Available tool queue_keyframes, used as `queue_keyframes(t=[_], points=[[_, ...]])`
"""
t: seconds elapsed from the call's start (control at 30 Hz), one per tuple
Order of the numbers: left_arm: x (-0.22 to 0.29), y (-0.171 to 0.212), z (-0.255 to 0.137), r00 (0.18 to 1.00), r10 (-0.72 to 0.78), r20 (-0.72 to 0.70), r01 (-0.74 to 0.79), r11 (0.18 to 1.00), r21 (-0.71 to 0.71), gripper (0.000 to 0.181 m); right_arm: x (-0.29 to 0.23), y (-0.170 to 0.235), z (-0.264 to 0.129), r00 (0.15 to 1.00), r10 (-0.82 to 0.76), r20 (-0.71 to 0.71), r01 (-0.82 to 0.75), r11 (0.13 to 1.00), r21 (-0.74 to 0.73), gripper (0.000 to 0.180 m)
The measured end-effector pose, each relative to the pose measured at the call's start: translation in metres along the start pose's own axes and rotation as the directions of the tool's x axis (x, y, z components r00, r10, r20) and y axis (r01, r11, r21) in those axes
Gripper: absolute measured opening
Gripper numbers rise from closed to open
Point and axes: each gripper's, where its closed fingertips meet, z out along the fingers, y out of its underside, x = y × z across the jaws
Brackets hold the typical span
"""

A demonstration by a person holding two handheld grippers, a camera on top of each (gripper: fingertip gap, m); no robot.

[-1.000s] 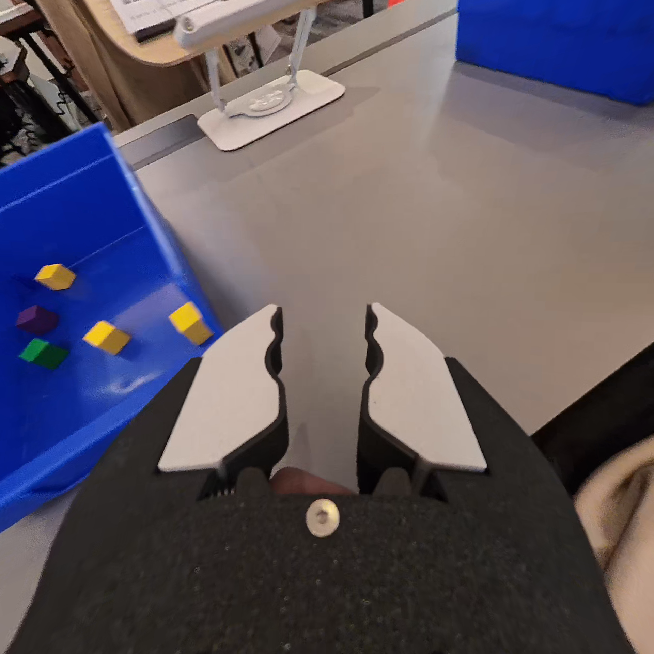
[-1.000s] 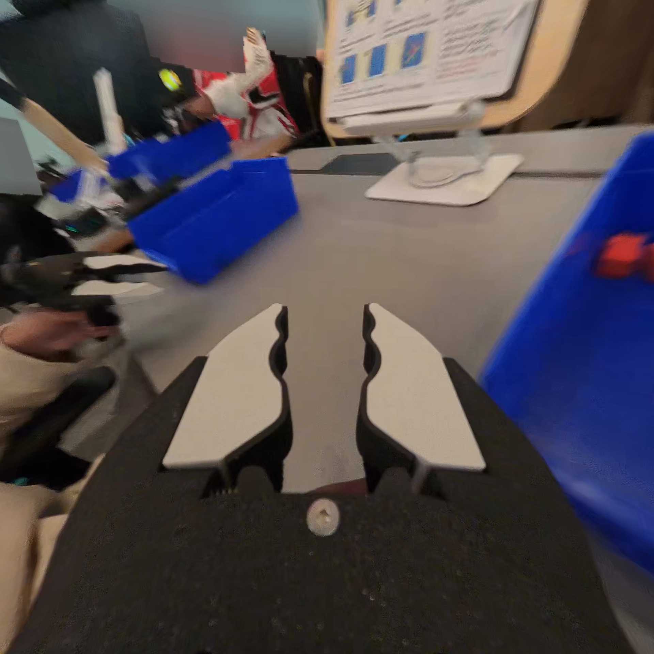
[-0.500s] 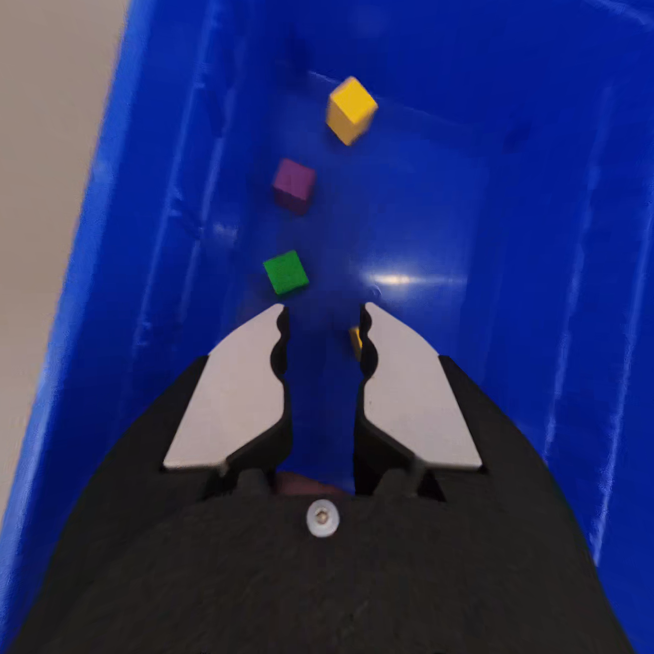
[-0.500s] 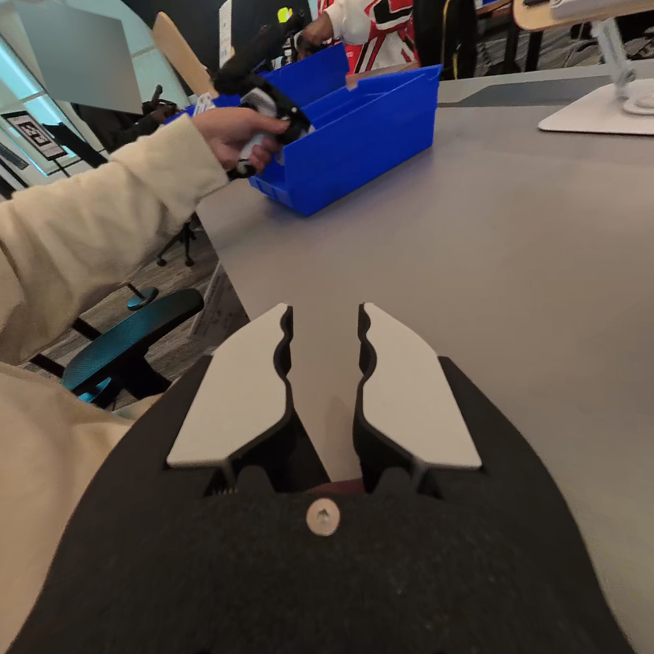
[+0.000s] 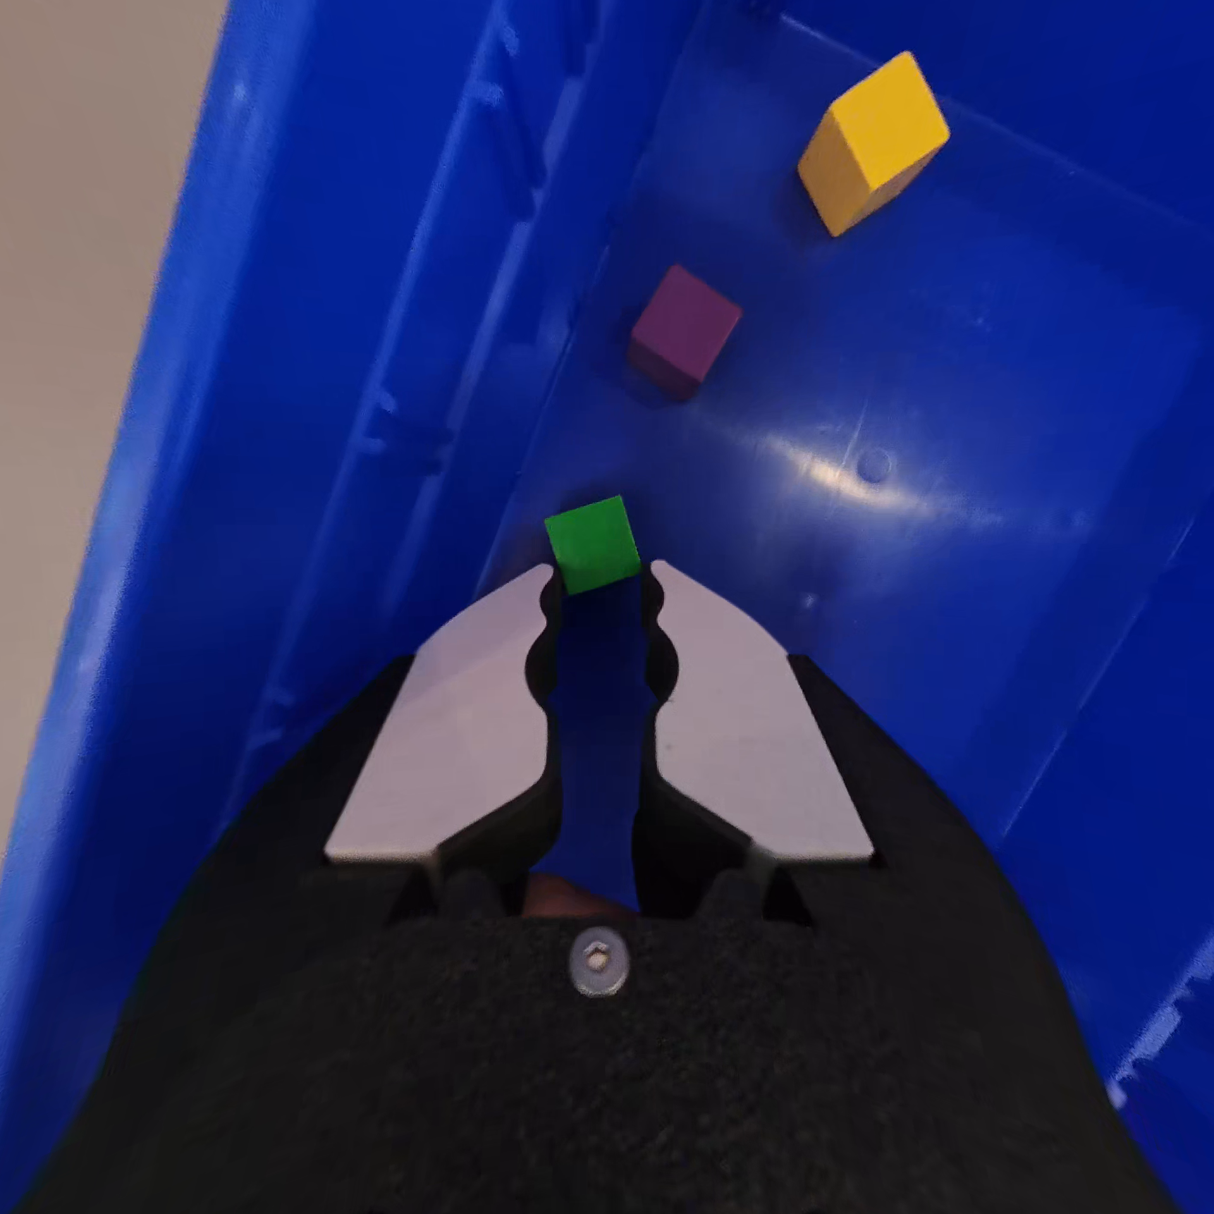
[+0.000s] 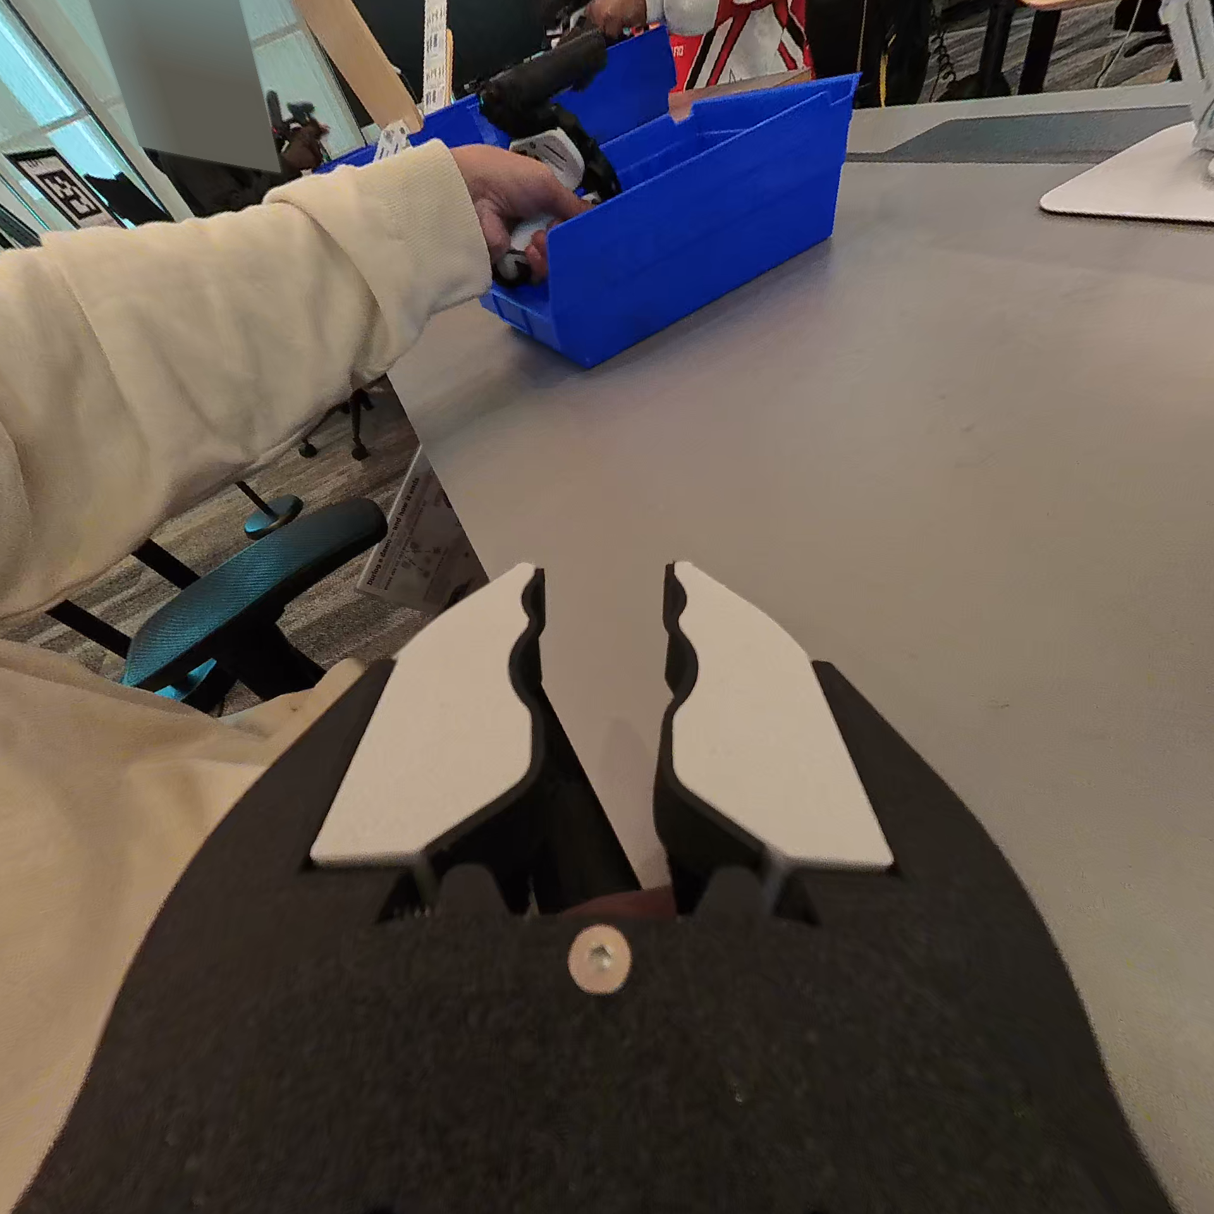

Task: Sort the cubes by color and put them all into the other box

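- My left tongs (image 5: 596, 570) are down inside the blue box (image 5: 368, 368), pointing at its floor.
- The green cube (image 5: 592, 544) sits right at the tips of the left tongs, in the middle of the left wrist frame; both tips reach its lower corners, yet I cannot tell whether they grip it or only touch it.
- The gap between the left fingers is narrow, about the width of that cube.
- Above the green cube, toward the upper middle of the frame, the purple cube (image 5: 683, 332) lies on the box floor near the left wall, apart from the green one.
- Farther up, in the upper right of the frame, the yellow cube (image 5: 874, 141) rests on the floor, tilted on the diagonal to the others.
- My right tongs (image 6: 604, 575) hover over the grey counter (image 6: 920, 473), their fingers spread with a moderate gap and nothing between them.
- In the right wrist frame the same blue box (image 6: 690, 243) stands at the upper middle, on the counter near its left edge.
- My left hand (image 6: 519, 197), in a cream sleeve (image 6: 230, 315), reaches from the left of that frame and holds the left tool in the box.
- A white stand base (image 6: 1136, 190) lies on the counter at the right edge of the frame.
- A chair armrest (image 6: 256, 571) shows below the counter's edge at lower left.
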Motion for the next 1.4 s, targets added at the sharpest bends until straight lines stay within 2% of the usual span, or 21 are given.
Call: queue_keyframes(t=[0.13,0.23,0.3,0.4,0.5,0.6,0.7,0.77,0.87,0.9,0.97,1.07,1.13,1.17,1.27,1.33,1.4], points=[[0.006,0.001,-0.019,0.992,0.106,-0.062,-0.100,0.991,0.091,0.022,0.003,0.002,0.000,1.000,0.000,-0.010,0.000,1.000,-0.004,0.033],[0.029,0.006,-0.059,0.936,0.276,-0.217,-0.214,0.938,0.271,0.022,0.010,-0.001,-0.003,0.999,0.017,-0.028,-0.017,1.000,0.021,0.032],[0.051,0.016,-0.096,0.841,0.440,-0.315,-0.282,0.853,0.439,0.022,0.018,-0.005,-0.007,0.998,0.038,-0.045,-0.036,0.998,0.052,0.032],[0.069,0.039,-0.135,0.717,0.628,-0.302,-0.357,0.703,0.615,0.022,0.034,-0.019,-0.017,0.992,0.120,-0.048,-0.112,0.984,0.141,0.032],[0.096,0.066,-0.165,0.545,0.792,-0.275,-0.396,0.533,0.748,0.022,0.040,-0.036,-0.020,0.951,0.297,0.090,-0.310,0.928,0.209,0.034],[0.137,0.100,-0.201,0.305,0.932,-0.195,-0.362,0.303,0.881,0.022,0.027,-0.059,-0.009,0.825,0.447,0.345,-0.524,0.834,0.172,0.037],[0.180,0.135,-0.238,0.091,0.992,-0.091,-0.265,0.112,0.958,0.022,0.006,-0.078,0.016,0.685,0.511,0.519,-0.622,0.781,0.053,0.041],[0.207,0.158,-0.255,-0.029,0.999,-0.032,-0.211,0.025,0.977,0.022,-0.009,-0.088,0.037,0.578,0.547,0.605,-0.661,0.749,-0.044,0.044],[0.241,0.191,-0.266,-0.183,0.982,0.041,-0.186,-0.076,0.980,0.022,-0.024,-0.105,0.059,0.361,0.602,0.712,-0.721,0.665,-0.196,0.048],[0.250,0.198,-0.266,-0.216,0.974,0.064,-0.188,-0.106,0.976,0.022,-0.024,-0.109,0.064,0.312,0.611,0.728,-0.732,0.643,-0.226,0.049],[0.262,0.213,-0.266,-0.283,0.954,0.098,-0.179,-0.153,0.972,0.021,-0.022,-0.111,0.071,0.268,0.619,0.738,-0.742,0.622,-0.251,0.050],[0.275,0.228,-0.264,-0.337,0.931,0.141,-0.175,-0.209,0.962,0.021,-0.014,-0.108,0.074,0.253,0.625,0.738,-0.747,0.611,-0.262,0.050],[0.281,0.232,-0.258,-0.348,0.925,0.151,-0.191,-0.228,0.955,0.022,-0.012,-0.104,0.073,0.254,0.614,0.747,-0.735,0.625,-0.264,0.026],[0.283,0.233,-0.256,-0.342,0.929,0.142,-0.198,-0.220,0.955,0.022,-0.010,-0.104,0.072,0.248,0.613,0.750,-0.739,0.621,-0.263,0.024],[0.285,0.235,-0.250,-0.308,0.949,0.066,-0.248,-0.147,0.957,0.023,-0.005,-0.099,0.073,0.270,0.614,0.742,-0.739,0.626,-0.249,0.023],[0.282,0.233,-0.243,-0.256,0.967,0.013,-0.308,-0.094,0.947,0.046,0.000,-0.094,0.074,0.320,0.616,0.720,-0.738,0.638,-0.218,0.022],[0.271,0.231,-0.240,-0.181,0.982,-0.051,-0.338,-0.013,0.941,0.052,0.003,-0.090,0.071,0.362,0.615,0.701,-0.735,0.651,-0.191,0.022]])
